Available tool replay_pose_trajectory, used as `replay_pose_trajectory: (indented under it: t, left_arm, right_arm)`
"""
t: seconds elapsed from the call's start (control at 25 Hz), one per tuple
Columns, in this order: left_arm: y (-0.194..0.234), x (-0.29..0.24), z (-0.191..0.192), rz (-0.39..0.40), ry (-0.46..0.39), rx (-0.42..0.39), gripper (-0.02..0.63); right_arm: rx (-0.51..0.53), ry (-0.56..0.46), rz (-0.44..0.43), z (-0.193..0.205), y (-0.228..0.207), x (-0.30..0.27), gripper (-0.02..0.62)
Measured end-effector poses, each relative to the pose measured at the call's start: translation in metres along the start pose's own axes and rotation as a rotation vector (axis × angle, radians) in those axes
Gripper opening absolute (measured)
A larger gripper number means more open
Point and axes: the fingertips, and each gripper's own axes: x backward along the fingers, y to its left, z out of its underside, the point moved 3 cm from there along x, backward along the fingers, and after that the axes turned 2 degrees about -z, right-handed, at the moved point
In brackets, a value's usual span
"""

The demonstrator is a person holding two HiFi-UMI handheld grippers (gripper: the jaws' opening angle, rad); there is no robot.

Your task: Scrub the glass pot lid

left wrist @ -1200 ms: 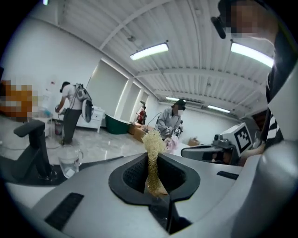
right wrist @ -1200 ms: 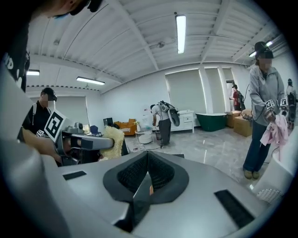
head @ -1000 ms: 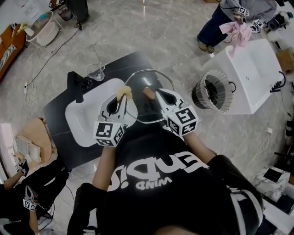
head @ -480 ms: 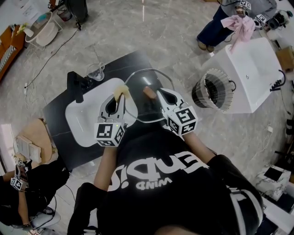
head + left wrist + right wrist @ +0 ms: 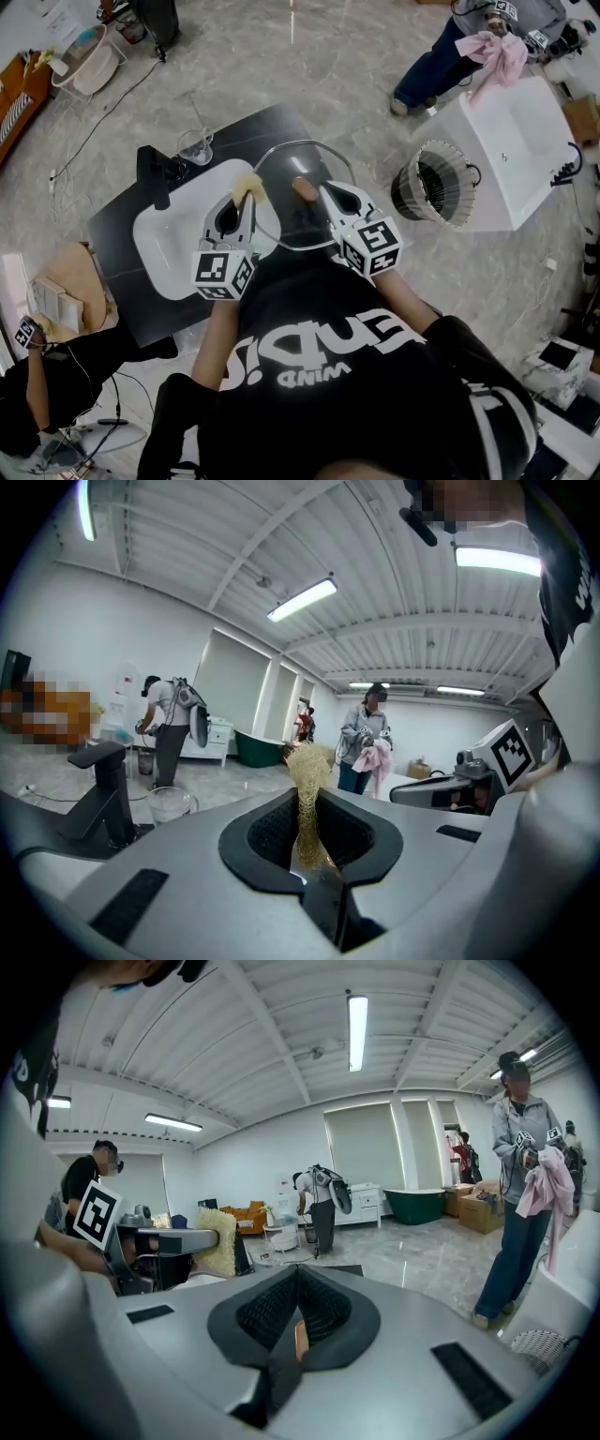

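My left claw (image 5: 247, 201): clamped on scrubber (image 5: 251, 190)
My right claw (image 5: 322, 194): clamped on knob (image 5: 302, 190)
Glass pot lid (image 5: 305, 164): at right claw's tip

This is a large indoor hall set up like a laboratory or a showroom, not a home. The floor (image 5: 309, 75) is polished grey stone, and the white ribbed ceiling (image 5: 272, 1063) carries long strip lights (image 5: 357, 1030). Washing stations stand free on the floor: a white basin (image 5: 164, 248) in a dark counter (image 5: 248, 131) with a black tap (image 5: 153, 175), and a second white sink unit (image 5: 506, 159). A green bathtub (image 5: 441, 1206) and an orange sofa (image 5: 244, 1213) stand near the far wall. Other people work at their own places; one person (image 5: 520, 1129) holds a pink cloth (image 5: 548, 1180).
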Motion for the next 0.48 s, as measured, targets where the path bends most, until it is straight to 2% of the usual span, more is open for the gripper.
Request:
replay_pose_trajectory:
  t: [0.48]
  left_arm:
    - [-0.0008, 0.0000, 0.0016, -0.003, 0.010, 0.015, 0.051]
  right_arm:
    - [0.000, 0.012, -0.002, 0.0006, 0.0001, 0.0009, 0.012]
